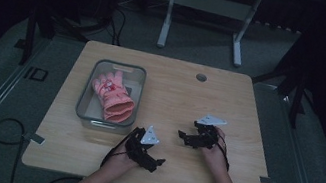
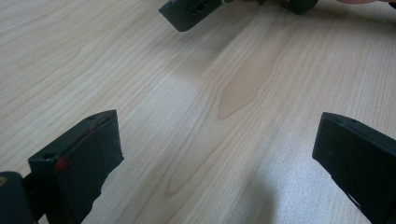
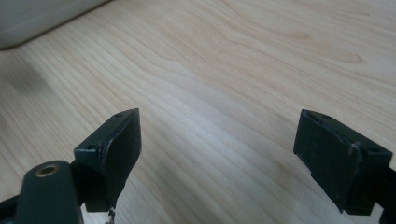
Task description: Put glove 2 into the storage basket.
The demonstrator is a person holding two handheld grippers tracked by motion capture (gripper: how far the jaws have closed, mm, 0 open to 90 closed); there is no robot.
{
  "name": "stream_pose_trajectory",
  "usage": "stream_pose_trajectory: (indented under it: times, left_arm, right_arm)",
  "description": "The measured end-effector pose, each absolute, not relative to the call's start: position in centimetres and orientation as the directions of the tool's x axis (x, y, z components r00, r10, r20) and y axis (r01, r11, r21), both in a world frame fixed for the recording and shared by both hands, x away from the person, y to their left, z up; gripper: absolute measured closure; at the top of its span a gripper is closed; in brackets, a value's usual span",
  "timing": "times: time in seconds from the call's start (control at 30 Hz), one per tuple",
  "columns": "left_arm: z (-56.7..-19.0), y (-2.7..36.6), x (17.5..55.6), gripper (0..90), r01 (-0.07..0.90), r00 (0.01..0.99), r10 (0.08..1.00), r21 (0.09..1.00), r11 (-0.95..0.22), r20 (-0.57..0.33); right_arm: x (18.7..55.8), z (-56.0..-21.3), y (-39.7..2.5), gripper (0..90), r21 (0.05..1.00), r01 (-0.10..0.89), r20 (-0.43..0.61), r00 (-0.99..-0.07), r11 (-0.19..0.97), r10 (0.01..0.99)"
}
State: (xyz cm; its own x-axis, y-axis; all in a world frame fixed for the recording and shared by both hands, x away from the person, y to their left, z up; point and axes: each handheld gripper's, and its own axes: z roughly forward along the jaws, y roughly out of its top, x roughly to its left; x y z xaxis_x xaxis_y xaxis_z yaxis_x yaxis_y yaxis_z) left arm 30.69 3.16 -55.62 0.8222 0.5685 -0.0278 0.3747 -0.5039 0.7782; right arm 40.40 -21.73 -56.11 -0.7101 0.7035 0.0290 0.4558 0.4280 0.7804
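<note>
A pink glove (image 1: pixel 112 94) lies inside a clear plastic bin (image 1: pixel 88 89) on the left half of the wooden table (image 1: pixel 231 98). My left gripper (image 1: pixel 157 163) rests low over the table near the front edge, pointing right, open and empty. In the left gripper view its jaws (image 2: pixel 219 154) stand wide apart over bare wood, with a jaw of the other gripper (image 2: pixel 187 11) at the top. My right gripper (image 1: pixel 182 136) sits just right of centre and points left, open too. The right gripper view shows its jaws (image 3: pixel 224 149) spread over bare wood.
The bin's pale wall (image 3: pixel 37 18) crosses the top left corner of the right gripper view. A round cable hole (image 1: pixel 201 77) sits near the table's far edge. A grey frame on legs (image 1: pixel 206 8) stands on the floor beyond the table. Cables (image 1: pixel 6 132) trail at the left.
</note>
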Motion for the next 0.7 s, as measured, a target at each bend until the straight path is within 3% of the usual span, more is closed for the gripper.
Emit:
stream_pose_trajectory:
  times: [0.4, 0.7]
  left_arm:
    - [-55.9, 3.5, 30.4, 0.9, 0.371, 0.820, 0.571, 0.783, -0.500, -0.024]
    - [-56.1, 3.6, 30.5, 0.9, 0.376, 0.815, 0.579, 0.783, -0.496, -0.025]
  right_arm:
    - [40.2, -56.2, -22.6, 14.7, 0.795, 0.450, 0.014, -0.684, 0.407, 0.729]
    - [40.5, -56.2, -23.1, 15.8, 0.794, 0.469, 0.062, -0.696, 0.387, 0.716]
